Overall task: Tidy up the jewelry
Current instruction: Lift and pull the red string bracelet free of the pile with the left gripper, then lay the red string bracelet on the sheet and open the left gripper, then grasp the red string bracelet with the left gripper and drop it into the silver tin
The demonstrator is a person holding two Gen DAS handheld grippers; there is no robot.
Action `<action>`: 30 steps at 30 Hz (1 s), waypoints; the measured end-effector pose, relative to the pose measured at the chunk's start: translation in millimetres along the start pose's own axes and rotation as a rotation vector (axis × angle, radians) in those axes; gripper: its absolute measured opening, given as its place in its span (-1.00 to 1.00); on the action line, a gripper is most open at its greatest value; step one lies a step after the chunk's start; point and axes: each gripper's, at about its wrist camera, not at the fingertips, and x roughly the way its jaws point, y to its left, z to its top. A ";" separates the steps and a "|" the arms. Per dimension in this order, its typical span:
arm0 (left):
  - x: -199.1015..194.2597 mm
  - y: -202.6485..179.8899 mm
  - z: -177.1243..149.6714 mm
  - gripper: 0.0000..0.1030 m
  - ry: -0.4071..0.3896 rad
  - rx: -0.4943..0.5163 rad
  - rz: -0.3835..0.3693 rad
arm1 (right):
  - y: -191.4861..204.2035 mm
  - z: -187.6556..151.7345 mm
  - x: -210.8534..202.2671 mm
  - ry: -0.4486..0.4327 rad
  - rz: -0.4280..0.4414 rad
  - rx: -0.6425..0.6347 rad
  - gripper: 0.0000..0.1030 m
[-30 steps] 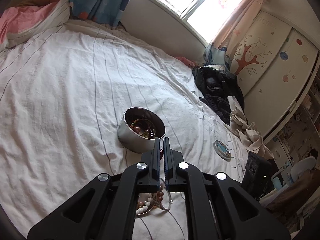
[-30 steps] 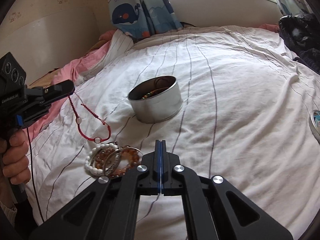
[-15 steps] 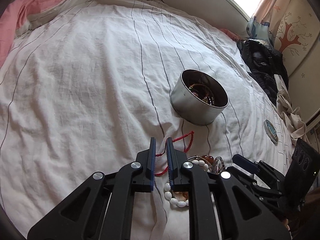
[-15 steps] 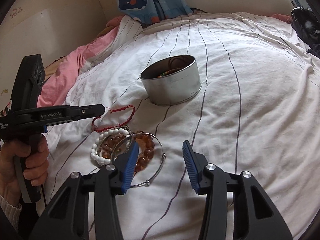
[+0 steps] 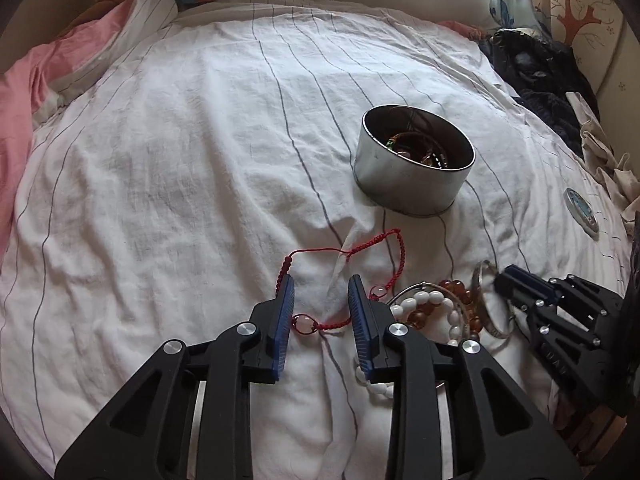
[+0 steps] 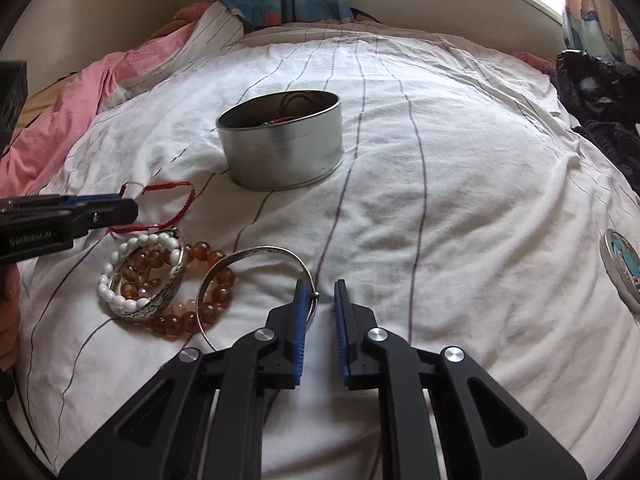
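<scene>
Now, from the left wrist view, the left hand-held gripper (image 5: 321,286) stands with its jaws apart over the white striped bed sheet (image 5: 180,160), a red cord bracelet (image 5: 352,252) lying loose between and just past its blue pads. At 1 o'clock sits a round metal tin (image 5: 408,188) with jewelry inside. At 3 o'clock a heap of white bead bracelet (image 5: 424,304), amber bead bracelet (image 5: 454,286) and silver bangles lies just beside the right pad, with the right hand-held gripper (image 5: 506,276) reaching in behind it. A small round lid (image 5: 580,212) lies further off at 2 o'clock; dark clothes (image 5: 536,68) crowd the bed's far edge.

From the right wrist view, the right hand-held gripper (image 6: 319,289) has its jaws slightly apart, the left pad touching a thin silver bangle (image 6: 256,252). The heap sits at 9 o'clock, a wide silver bangle (image 6: 160,300) around the white beads. The tin (image 6: 284,160) stands at 11 o'clock, and a pink blanket (image 6: 80,92) bunches at 10 o'clock.
</scene>
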 end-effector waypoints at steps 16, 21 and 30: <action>-8.9 7.9 1.1 -0.36 -0.047 -0.015 0.070 | -3.7 -1.3 -1.9 -0.003 0.094 0.014 -0.89; 6.2 5.2 -2.6 -0.38 0.010 0.000 0.045 | -12.0 1.2 -5.5 -0.024 0.109 0.067 -0.88; -24.3 -8.4 1.7 -0.82 -0.081 0.034 -0.074 | -8.0 -0.6 2.3 0.019 0.122 0.050 -0.89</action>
